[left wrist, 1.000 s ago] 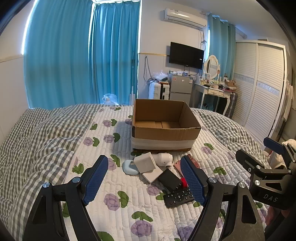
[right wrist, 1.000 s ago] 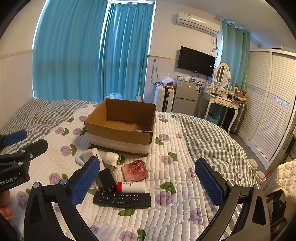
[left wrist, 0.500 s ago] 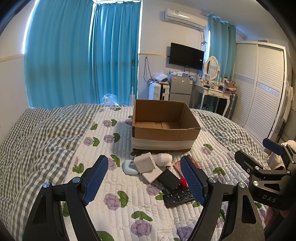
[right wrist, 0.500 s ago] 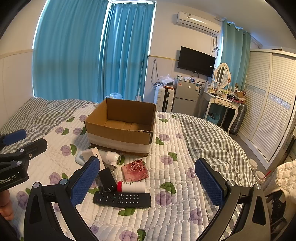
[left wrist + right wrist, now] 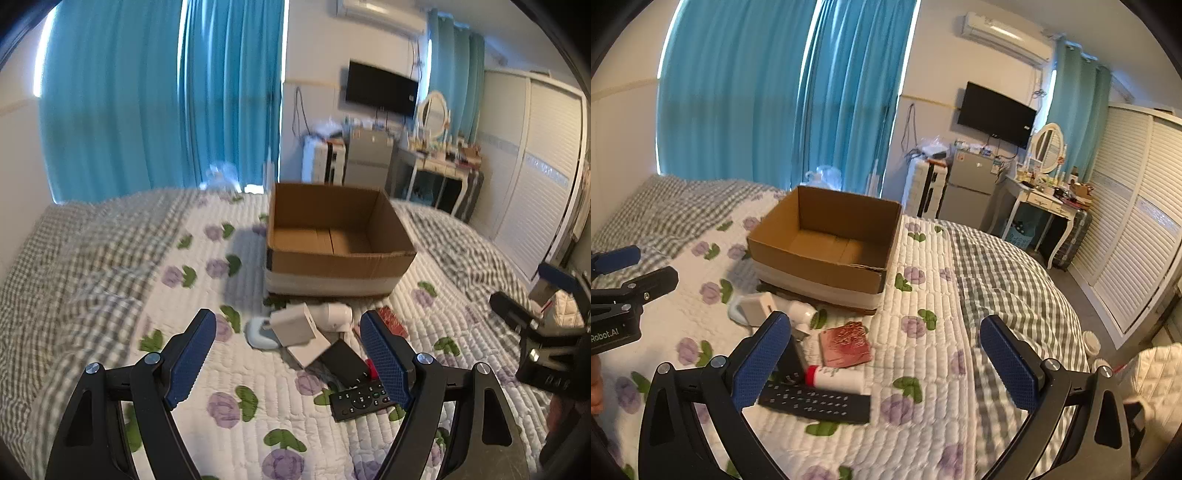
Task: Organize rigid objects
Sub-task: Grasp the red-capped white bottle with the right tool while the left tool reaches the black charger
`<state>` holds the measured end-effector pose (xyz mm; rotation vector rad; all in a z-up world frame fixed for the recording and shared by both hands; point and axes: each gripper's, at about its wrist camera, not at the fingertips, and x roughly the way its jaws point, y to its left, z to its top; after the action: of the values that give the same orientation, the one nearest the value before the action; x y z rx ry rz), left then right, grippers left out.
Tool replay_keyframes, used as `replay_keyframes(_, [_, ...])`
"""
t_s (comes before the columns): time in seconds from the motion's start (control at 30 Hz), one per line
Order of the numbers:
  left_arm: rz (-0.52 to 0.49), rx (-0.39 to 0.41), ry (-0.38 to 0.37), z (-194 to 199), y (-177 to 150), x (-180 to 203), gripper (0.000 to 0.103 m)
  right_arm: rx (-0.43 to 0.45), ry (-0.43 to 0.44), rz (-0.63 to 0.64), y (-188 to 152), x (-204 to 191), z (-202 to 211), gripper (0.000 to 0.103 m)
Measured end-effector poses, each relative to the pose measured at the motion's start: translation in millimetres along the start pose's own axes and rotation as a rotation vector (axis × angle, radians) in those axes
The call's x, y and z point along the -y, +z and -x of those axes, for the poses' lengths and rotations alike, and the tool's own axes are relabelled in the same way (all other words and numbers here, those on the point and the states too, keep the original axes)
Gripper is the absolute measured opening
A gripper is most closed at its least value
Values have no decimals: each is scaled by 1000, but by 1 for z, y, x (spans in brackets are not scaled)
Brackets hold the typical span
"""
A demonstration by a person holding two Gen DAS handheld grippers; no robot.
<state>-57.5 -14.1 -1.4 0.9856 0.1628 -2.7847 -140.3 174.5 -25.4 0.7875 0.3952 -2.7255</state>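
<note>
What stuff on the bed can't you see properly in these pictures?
- Black rectangular block: in the right wrist view, mostly behind that gripper's finger.
- Black remote control: in the left wrist view, its right end is behind that gripper's finger; button labels are too small.
- Open brown cardboard box: its near wall hides the near floor in both views.

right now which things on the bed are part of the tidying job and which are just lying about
Part of the job:
cardboard box
remote control
red-capped tube
pink tile
black block
white cube
white bottle
pale blue case

Just lying about:
quilt
checked blanket
television
small fridge
</note>
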Motion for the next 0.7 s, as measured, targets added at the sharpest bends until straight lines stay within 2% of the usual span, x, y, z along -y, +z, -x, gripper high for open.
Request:
replay_keyframes(0.1, [-5, -89, -4, -38, -7, 9, 83, -50, 0, 28, 4, 3, -30, 103])
replay_keyframes(0.17, [-19, -132, 21, -60, -15, 17, 83, -75, 17, 44, 2, 2, -49, 103])
replay_keyframes(0.3, [-27, -244, 47, -108, -37, 21, 83, -156, 55, 105, -20, -10, -89, 103])
replay_keyframes(0.47, [10, -299, 55, -130, -59, 12, 83, -290, 126, 119, -58, -23, -129, 103])
replay_keyframes(0.7, [50, -349, 85, -144, -72, 0, 83, -401, 173, 186, -77, -41, -158, 103])
